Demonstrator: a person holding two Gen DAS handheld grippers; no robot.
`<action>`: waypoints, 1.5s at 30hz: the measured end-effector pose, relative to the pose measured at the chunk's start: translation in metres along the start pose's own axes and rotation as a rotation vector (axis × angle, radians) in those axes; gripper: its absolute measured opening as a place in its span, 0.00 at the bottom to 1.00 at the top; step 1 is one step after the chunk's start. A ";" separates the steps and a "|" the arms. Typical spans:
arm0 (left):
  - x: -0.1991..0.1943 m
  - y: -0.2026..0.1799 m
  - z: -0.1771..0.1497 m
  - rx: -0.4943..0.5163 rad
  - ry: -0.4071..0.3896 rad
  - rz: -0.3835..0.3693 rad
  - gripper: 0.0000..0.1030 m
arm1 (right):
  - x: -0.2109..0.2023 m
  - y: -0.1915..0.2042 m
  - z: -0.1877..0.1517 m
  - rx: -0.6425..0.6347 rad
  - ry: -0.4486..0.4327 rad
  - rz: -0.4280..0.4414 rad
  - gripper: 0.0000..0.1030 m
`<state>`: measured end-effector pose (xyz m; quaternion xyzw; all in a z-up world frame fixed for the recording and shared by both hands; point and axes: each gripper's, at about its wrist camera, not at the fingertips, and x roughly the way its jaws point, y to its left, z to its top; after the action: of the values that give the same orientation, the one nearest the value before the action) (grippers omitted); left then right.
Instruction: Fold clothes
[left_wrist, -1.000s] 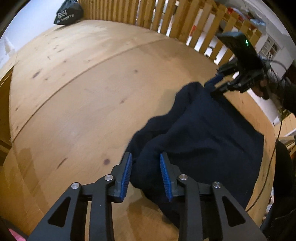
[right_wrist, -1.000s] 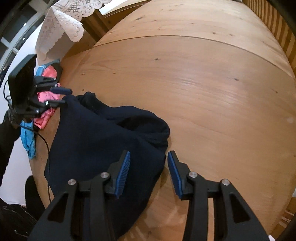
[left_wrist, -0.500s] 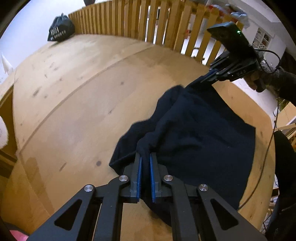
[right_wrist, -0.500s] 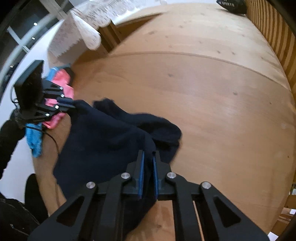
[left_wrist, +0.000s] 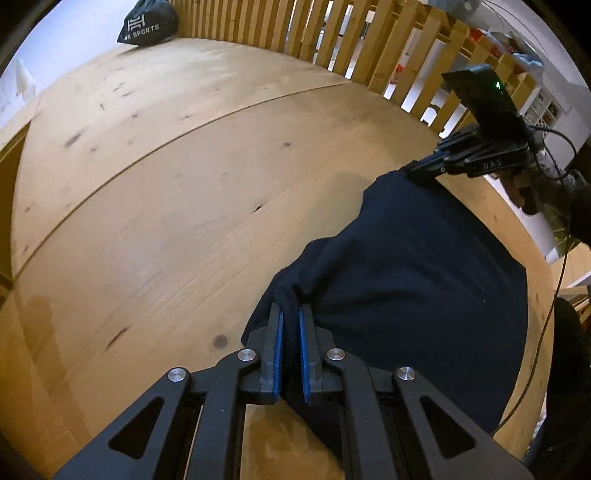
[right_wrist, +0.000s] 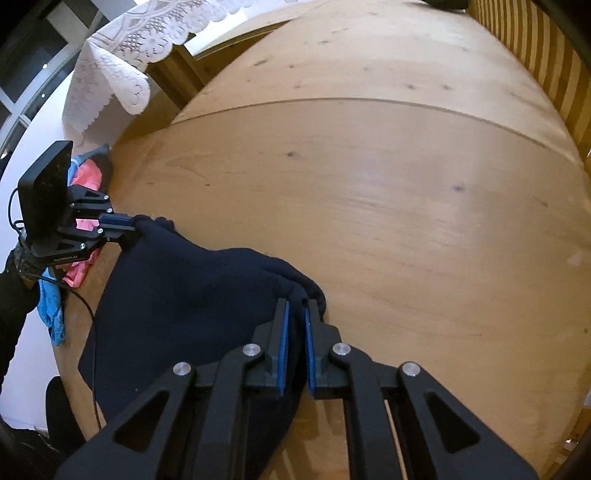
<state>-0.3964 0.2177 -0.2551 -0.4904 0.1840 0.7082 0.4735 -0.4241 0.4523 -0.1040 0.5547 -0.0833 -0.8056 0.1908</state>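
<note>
A lived-in home, this — big wooden table (left_wrist: 155, 192), slatted wooden railing (left_wrist: 332, 40), lace cloth (right_wrist: 122, 62), loose clothes (right_wrist: 83, 206) heaped at the edge.

Ahead of both my grippers the wooden table (left_wrist: 155, 192) lay bare and wide, so I had free room across the middle and upper left of the frame. A slatted wooden fence (left_wrist: 332, 33) closed off the far edge, a black bag (left_wrist: 147, 22) sat upper left, and a pile of pink and blue clothes (right_wrist: 79, 221) crowded the left edge.
</note>
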 end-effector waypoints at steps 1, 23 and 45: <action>0.001 0.002 0.001 -0.009 -0.001 -0.005 0.08 | 0.000 -0.002 0.000 0.011 -0.002 0.008 0.08; -0.067 -0.076 -0.147 -0.019 -0.002 -0.002 0.18 | 0.037 0.254 -0.016 -0.163 0.121 0.048 0.37; -0.053 -0.078 -0.145 0.092 -0.071 -0.011 0.18 | 0.062 0.242 -0.014 -0.031 0.228 0.073 0.04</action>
<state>-0.2503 0.1245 -0.2588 -0.4435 0.1969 0.7134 0.5056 -0.3782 0.2078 -0.0789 0.6362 -0.0685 -0.7311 0.2368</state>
